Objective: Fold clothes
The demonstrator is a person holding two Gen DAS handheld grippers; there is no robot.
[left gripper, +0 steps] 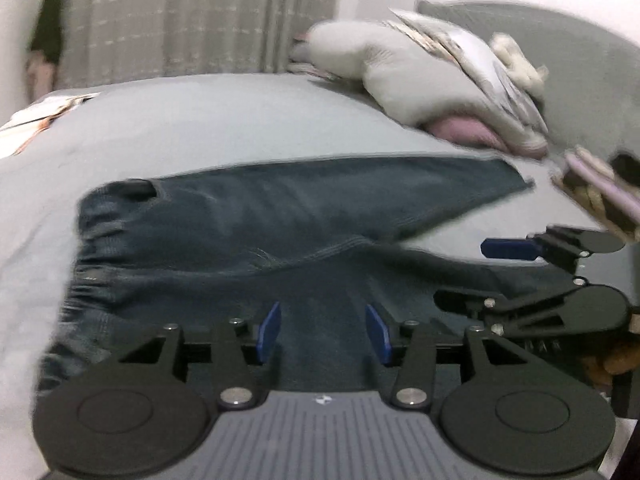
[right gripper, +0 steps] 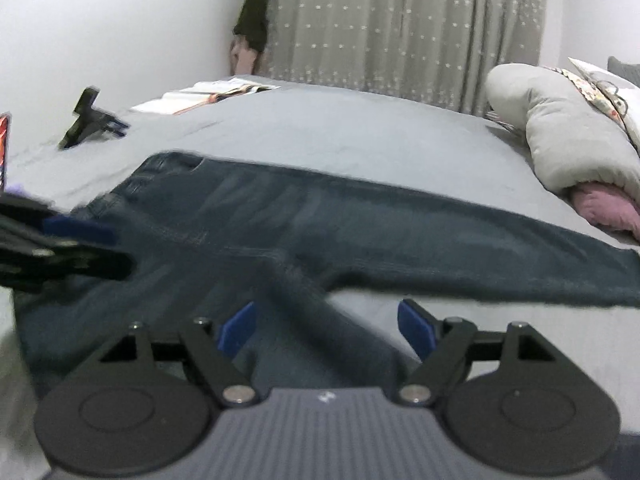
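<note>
A pair of dark blue jeans lies spread on the grey bed, waistband to the left and one leg stretched to the right. My left gripper is open just above the near leg, with nothing between its blue pads. The right gripper shows at the right of this view, open over the same leg. In the right wrist view the jeans run across the bed. My right gripper is open over the near leg's edge. The left gripper shows blurred at the left edge.
A grey pillow with a pink cloth under it lies at the bed's far right; it also shows in the right wrist view. An open magazine lies at the far left. A black clamp-like object stands on the bed. A curtain hangs behind.
</note>
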